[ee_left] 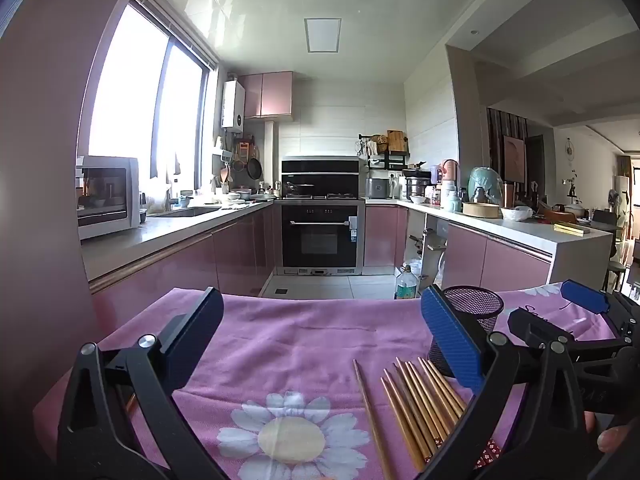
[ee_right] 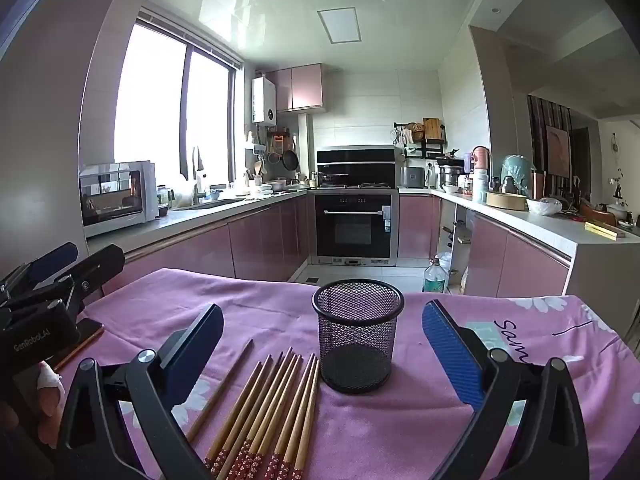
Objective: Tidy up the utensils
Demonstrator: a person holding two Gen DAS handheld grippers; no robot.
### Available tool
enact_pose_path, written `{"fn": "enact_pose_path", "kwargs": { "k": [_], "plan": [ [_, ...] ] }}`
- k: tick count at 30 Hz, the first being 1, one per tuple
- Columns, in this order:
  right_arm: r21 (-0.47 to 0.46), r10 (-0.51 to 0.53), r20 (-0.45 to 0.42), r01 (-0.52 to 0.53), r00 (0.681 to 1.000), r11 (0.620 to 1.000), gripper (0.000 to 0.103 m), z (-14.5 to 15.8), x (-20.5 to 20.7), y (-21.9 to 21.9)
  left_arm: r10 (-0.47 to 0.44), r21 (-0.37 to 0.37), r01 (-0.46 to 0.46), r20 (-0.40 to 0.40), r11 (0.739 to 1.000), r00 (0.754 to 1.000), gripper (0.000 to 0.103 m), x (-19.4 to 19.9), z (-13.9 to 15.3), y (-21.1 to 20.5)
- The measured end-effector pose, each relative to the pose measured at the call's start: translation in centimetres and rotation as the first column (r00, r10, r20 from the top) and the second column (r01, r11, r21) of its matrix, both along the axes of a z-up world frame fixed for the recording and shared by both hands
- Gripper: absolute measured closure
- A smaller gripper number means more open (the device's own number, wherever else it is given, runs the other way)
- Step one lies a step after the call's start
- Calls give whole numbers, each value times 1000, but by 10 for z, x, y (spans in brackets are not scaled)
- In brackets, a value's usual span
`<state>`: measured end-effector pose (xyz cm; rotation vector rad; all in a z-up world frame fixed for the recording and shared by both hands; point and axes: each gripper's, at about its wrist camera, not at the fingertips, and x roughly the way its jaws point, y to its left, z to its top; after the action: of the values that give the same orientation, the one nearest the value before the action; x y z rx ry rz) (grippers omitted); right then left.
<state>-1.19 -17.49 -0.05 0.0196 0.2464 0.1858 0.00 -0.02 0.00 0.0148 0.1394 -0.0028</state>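
Nearest the right wrist lens lie the slim wooden chopsticks [ee_right: 276,412], tapered round sticks of tan wood whose near ends carry dark red bands with a pale flower print; they rest flat on the pink flower-printed cloth [ee_right: 400,432] that covers the surface, fanned side by side with tips pointing far. I count about nine in the bunch, plus one set slightly apart to the left, though the near ends run out of view and the exact number is unsure. Just right of their tips and apart from them stands one black wire-mesh cylindrical holder [ee_right: 357,336], upright, open-topped, with a solid rim and base. The right gripper [ee_right: 320,352] hangs over the near cloth with its fingers spread wide and nothing between them: a black left pad and a blue, ribbed right pad [ee_right: 452,352]. The left gripper [ee_left: 320,344] is likewise spread wide and holds nothing, its blue textured pad [ee_left: 452,344] overlapping the holder in its own view. Bare cloth stretches ahead of the left gripper to the far edge of the surface, where the fabric folds down. Beyond lies tiled kitchen floor, where a clear plastic bottle [ee_right: 434,276] stands.
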Motion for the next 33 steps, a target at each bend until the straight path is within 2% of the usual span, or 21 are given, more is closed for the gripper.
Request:
{"fn": "enact_pose_path", "kwargs": {
  "k": [33],
  "plan": [
    [20,-12,2,12,1000,1000,7,1,0,0,-18,3,18,15,1000,1000,6,1,-4,-5]
  ]
}}
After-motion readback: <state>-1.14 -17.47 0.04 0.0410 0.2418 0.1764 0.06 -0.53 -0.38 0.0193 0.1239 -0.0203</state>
